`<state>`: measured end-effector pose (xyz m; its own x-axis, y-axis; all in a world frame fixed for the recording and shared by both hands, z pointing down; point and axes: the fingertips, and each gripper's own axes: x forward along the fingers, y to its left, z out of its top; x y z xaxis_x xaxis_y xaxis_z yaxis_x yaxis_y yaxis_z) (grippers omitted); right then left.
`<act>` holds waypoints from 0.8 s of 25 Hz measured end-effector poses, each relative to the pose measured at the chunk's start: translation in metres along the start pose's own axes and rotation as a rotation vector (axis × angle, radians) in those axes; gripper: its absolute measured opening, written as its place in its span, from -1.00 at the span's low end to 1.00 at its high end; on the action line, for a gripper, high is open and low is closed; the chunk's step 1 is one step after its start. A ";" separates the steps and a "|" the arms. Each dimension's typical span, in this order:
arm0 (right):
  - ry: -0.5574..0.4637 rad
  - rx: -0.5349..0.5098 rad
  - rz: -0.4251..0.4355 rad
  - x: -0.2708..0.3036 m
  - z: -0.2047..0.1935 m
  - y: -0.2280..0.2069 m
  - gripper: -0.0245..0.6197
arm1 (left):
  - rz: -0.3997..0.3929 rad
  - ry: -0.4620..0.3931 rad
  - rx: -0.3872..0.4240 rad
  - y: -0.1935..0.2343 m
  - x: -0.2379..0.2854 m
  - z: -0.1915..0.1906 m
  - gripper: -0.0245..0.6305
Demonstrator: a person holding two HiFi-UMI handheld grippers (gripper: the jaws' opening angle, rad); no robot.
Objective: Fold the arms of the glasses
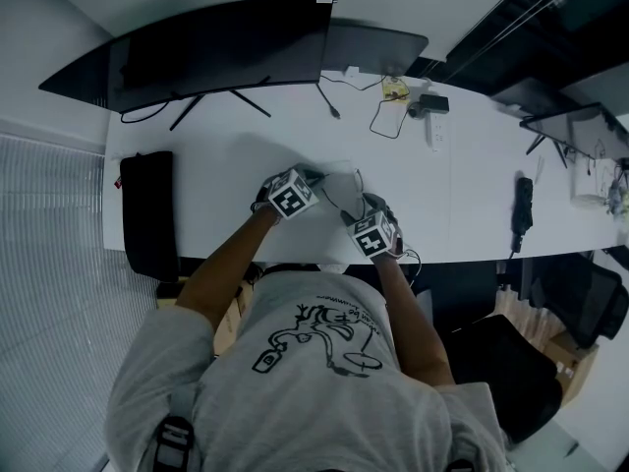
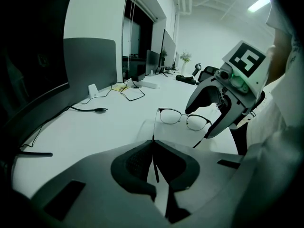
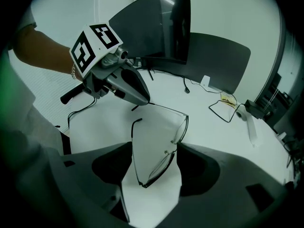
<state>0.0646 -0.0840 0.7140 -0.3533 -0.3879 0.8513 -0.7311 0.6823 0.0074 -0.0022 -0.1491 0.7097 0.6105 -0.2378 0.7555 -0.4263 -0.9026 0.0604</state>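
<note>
Thin dark-rimmed glasses [image 2: 184,118] hang just above the white desk [image 1: 472,195], both arms unfolded. My left gripper [image 2: 153,141] is shut on the tip of one arm, which runs from its pads up to the frame front. My right gripper [image 3: 154,148] is open around the other end of the frame [image 3: 164,158]; the lens edge lies close to one jaw, and the free arm [image 3: 133,146] stands between the jaws. In the head view, the left gripper [image 1: 307,185] and right gripper [image 1: 366,206] sit close together near the desk's front edge, with the glasses [image 1: 337,198] between them.
A large curved monitor [image 1: 216,52] and a second screen [image 1: 373,47] stand along the back. A black pouch [image 1: 147,209] lies at the left end. Cables and a small adapter [image 1: 430,104] lie at the back right, and a dark object [image 1: 522,209] at the right.
</note>
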 end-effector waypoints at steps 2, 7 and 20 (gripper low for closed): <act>0.000 0.004 -0.003 0.000 -0.001 0.000 0.00 | 0.000 -0.001 -0.003 -0.001 -0.001 0.000 -0.83; 0.001 0.014 -0.012 -0.002 -0.002 0.000 -0.05 | -0.004 0.000 -0.011 -0.006 -0.002 -0.003 -0.83; 0.000 0.043 -0.037 -0.006 -0.008 0.001 -0.20 | -0.003 0.006 -0.032 -0.020 -0.006 -0.011 -0.83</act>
<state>0.0708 -0.0761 0.7135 -0.3256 -0.4119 0.8511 -0.7678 0.6405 0.0163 -0.0042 -0.1256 0.7113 0.6077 -0.2331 0.7592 -0.4459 -0.8912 0.0833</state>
